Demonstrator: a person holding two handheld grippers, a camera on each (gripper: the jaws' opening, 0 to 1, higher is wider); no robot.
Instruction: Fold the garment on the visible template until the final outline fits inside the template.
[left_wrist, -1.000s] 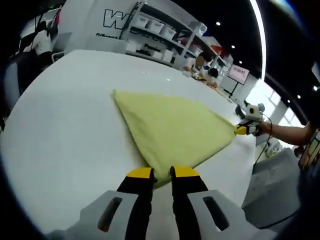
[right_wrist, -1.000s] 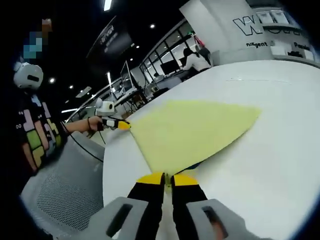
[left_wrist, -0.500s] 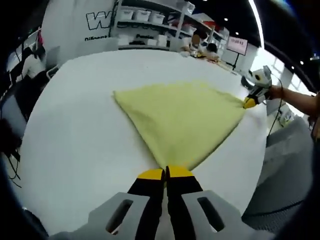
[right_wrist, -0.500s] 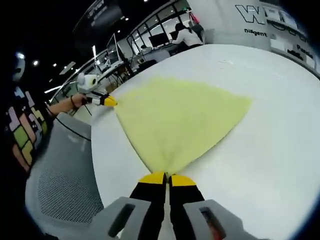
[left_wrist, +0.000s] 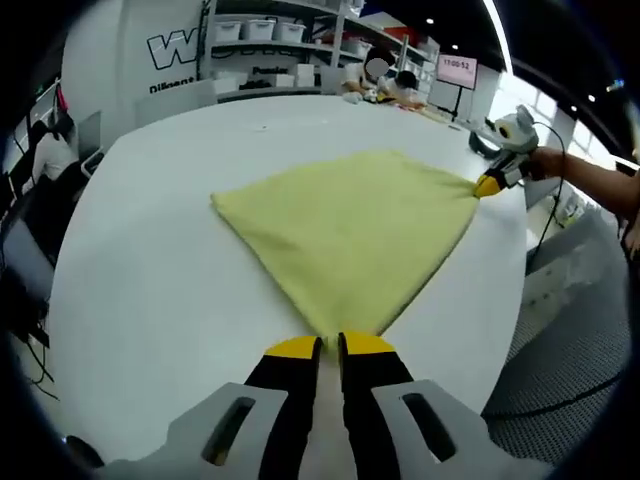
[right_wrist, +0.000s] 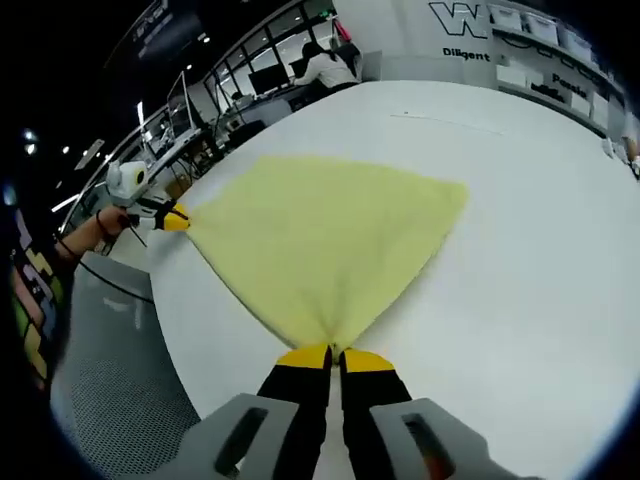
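Spread flatter and wider than a second ago, the yellow garment (left_wrist: 350, 225) is now stretched out on the white table (left_wrist: 150, 290). One corner is pinched between the closed jaws of the left gripper (left_wrist: 320, 347), another clamped by the right gripper (right_wrist: 328, 353), and tension is kept between them.

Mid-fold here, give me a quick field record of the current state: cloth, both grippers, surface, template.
garment: yellow cloth, spread flat, pulled taut between two corners
left gripper: shut on one near corner of the yellow cloth; also seen at
right gripper: shut on the other near corner; also seen at
surface: white table, cloth lying near its edge
template: no outline that I can make out on the table
far corner: free, lying flat
fold status: not yet folded over
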